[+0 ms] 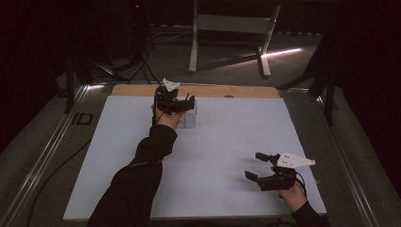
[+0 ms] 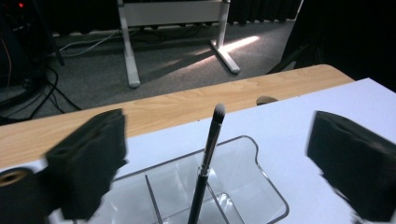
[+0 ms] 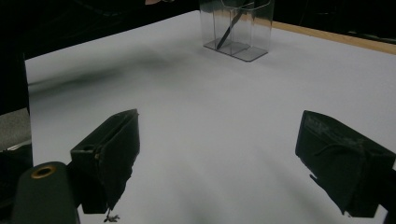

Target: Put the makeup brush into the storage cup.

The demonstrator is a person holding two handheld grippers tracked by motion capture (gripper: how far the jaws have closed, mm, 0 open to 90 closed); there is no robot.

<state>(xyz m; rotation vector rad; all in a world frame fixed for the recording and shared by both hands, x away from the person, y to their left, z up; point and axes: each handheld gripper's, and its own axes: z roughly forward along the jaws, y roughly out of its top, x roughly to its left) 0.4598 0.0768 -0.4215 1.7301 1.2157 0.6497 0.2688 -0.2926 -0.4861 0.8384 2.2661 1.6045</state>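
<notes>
The left gripper (image 2: pixel 219 154) stands with jaws wide apart, either side of the makeup brush (image 2: pixel 207 163), which stands free, leaning in the clear organizer (image 2: pixel 261 186), while the right gripper (image 3: pixel 233 163) idles open over bare table.

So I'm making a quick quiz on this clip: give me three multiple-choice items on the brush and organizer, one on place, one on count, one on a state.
1. Where does the makeup brush stand?
A. flat on the white sheet
B. in the clear organizer
C. between the right gripper's fingers

2. How many brushes are in the organizer?
A. one
B. two
C. three

3. How does the left gripper stand?
A. shut on the brush
B. shut on nothing
C. open, either side of the brush

Answers:
1 B, the handle runs down into a compartment.
2 A, a single brush rises from it.
3 C, both fingers stand apart from the handle.
</notes>
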